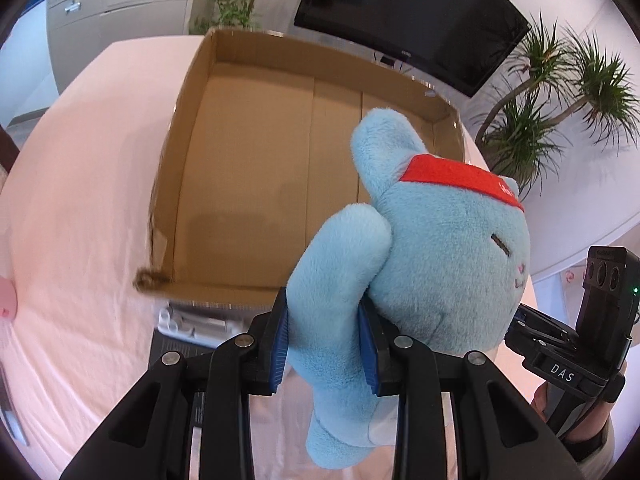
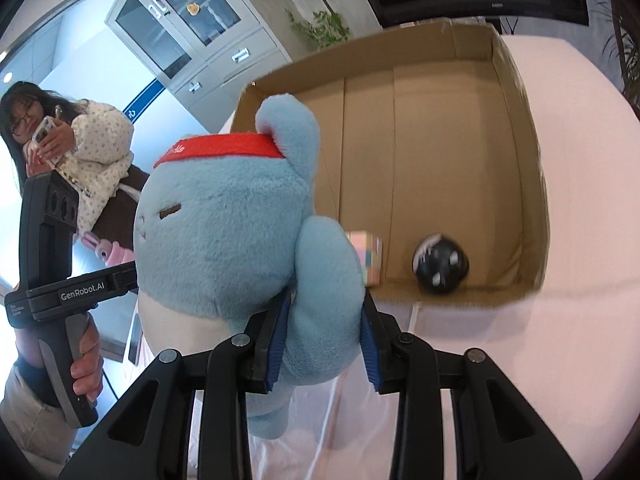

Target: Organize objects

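Note:
A light blue plush toy [image 1: 440,240] with a red headband hangs in the air in front of an open cardboard box [image 1: 192,128]. My left gripper [image 1: 326,332] is shut on one of its arms, and my right gripper [image 2: 322,328] is shut on its other arm [image 2: 328,280]. The same plush toy [image 2: 224,232] fills the left of the right wrist view, with the cardboard box [image 2: 524,160] behind it. Inside the box, near the front wall, lie a black ball [image 2: 440,266] and a pastel cube [image 2: 368,256]. The other hand-held gripper [image 1: 560,344] shows at the right of the left wrist view.
The box stands on a table with a pink cloth [image 1: 80,200]. A white packet [image 1: 192,324] lies by the box's near wall. A pink rabbit toy [image 2: 106,248] and a seated person [image 2: 96,152] are at the left. A dark screen [image 1: 408,12], plants [image 1: 560,92] and cabinets [image 1: 120,4] stand behind.

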